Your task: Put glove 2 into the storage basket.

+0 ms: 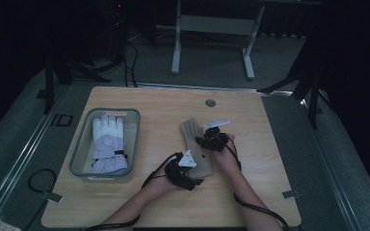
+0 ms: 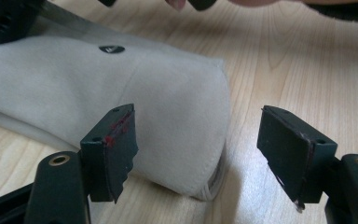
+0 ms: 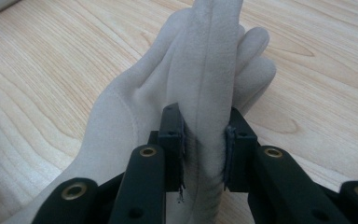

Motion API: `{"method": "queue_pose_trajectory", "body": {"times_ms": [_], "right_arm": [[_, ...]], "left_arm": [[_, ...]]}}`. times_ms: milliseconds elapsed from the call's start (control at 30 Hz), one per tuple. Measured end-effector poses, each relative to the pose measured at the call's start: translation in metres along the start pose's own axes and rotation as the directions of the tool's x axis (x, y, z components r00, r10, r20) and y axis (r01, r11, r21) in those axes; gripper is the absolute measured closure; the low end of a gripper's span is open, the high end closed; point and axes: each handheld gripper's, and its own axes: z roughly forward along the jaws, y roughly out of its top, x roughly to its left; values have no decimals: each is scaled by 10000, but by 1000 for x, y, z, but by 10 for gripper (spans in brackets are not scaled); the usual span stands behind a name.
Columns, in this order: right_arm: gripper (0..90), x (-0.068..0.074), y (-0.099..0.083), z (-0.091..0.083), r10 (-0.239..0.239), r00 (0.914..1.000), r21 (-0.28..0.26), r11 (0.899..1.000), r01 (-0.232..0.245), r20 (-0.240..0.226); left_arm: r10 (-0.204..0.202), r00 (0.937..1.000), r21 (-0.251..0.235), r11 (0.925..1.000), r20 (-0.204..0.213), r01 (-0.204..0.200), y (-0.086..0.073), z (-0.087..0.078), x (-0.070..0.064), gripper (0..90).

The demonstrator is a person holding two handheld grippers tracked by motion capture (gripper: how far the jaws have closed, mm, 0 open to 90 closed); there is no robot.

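Observation:
A tan suede glove [image 1: 196, 144] lies on the wooden table [image 1: 270, 144], fingers pointing away from me. My right gripper [image 1: 212, 142] is shut on a raised fold of the glove [image 3: 205, 93] at its right side. My left gripper [image 1: 191, 178] is at the cuff end, open, its jaws straddling the cuff corner [image 2: 200, 154] without touching it. A white and lilac glove [image 1: 107, 144] lies in a clear plastic bin [image 1: 84, 139] at the left.
A round cable hole [image 1: 210, 103] sits near the table's far edge. Cables trail from both grippers toward me. Beyond the table stands a white desk frame [image 1: 212, 29] on the grey floor.

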Motion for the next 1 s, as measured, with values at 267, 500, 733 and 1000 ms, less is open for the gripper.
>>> {"method": "queue_pose_trajectory", "body": {"times_ms": [267,500,733,1000], "right_arm": [[734,0,1,0,205,9998,102,9997,-206,32],[734,2,2,0,127,9998,151,9998,-129,146],[735,3,3,1,147,9997,161,9998,-151,197],[757,4,6,-3,136,9998,77,9999,-137,152]], "left_arm": [[789,9961,654,9950,-403,-761,2,6,-6,313],[1132,9906,1076,9887,-770,-1046,7,9,-8,395],[1101,9875,1387,9859,-1131,-940,14,10,-5,631],[339,9943,1101,9937,-1009,-227,15,4,2,796]]}}
